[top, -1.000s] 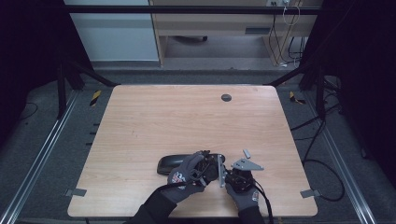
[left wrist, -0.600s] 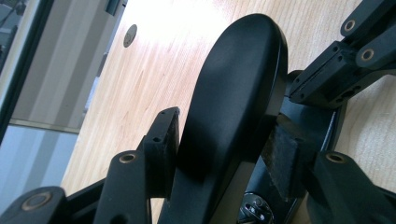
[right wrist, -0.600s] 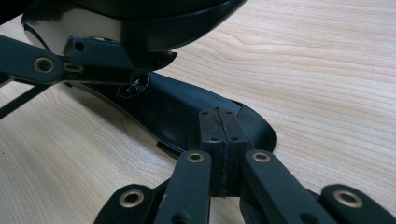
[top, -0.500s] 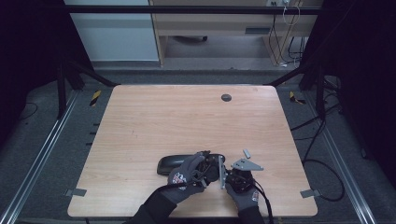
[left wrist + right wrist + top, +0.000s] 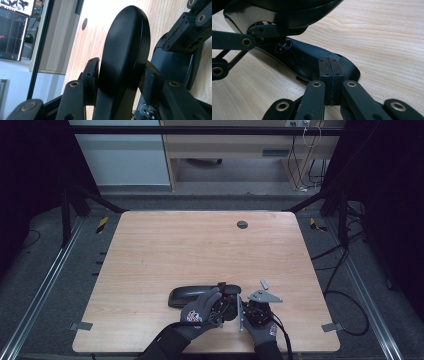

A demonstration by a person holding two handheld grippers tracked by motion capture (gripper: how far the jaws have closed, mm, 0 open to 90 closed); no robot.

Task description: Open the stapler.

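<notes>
Pale wooden worktop (image 5: 165, 245), dark surround | black glasses case (image 5: 187, 296) at near edge, long axis left–right | left gripper (image 5: 119, 76) jaws just closing, flanking its raised lid (image 5: 125, 47) | right gripper (image 5: 329, 71) jaws together — against the base's (image 5: 309, 58) right end.

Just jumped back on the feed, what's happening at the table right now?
A person is working a black hard-shell glasses case at the near edge of the light wooden table. The left gripper has its jaws around the raised lid and they have just been closing on it. The right gripper, jaws shut, rests on the rim of the case's base, seemingly holding it down. The case stands open.
</notes>
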